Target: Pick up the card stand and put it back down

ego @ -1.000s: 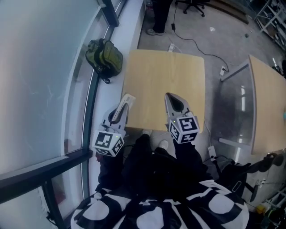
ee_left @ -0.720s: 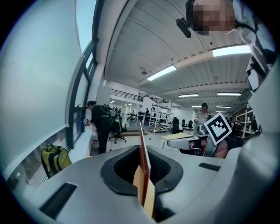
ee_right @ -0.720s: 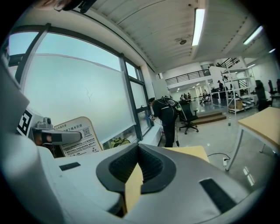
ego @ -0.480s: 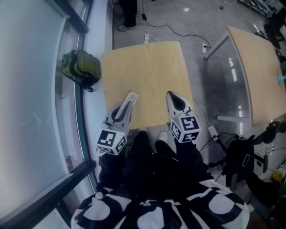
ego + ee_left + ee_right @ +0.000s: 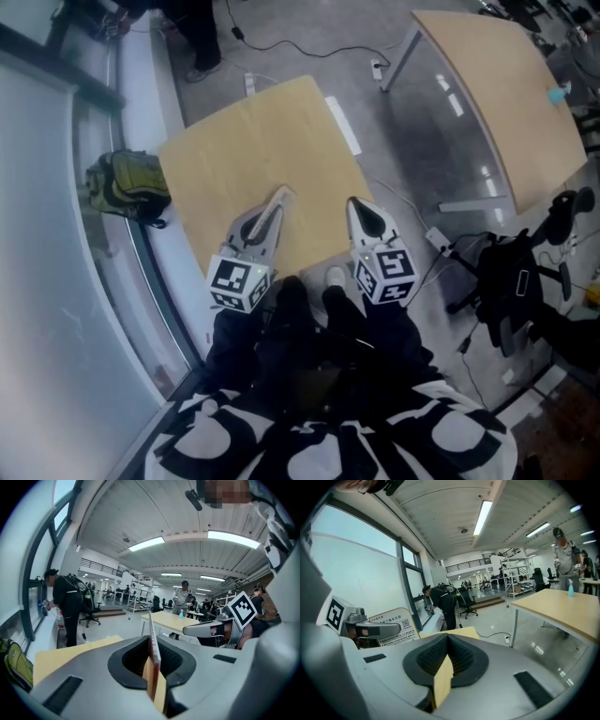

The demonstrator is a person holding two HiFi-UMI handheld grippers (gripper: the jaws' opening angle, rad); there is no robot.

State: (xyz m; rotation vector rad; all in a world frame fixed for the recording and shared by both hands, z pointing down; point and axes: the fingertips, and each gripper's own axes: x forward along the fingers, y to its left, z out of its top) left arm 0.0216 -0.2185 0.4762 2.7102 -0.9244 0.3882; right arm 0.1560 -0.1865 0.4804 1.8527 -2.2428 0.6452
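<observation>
**A:** any bags or boxes in the shot?

**B:** just a green backpack on the sill by the window, right beside the wooden table. No way to see what's inside it.

**A:** and the card stand?

**B:** the card stand is over the near end of that table. It's pinched edge-on in the left gripper, with the jaws clamped nearly together on the thin card. The right gripper is close by but not touching it, jaws pressed together with nothing in them.

**A:** can you read anything?

**B:** not really. The card face has a QR code and a few lines of print, way too small to make out.
</observation>
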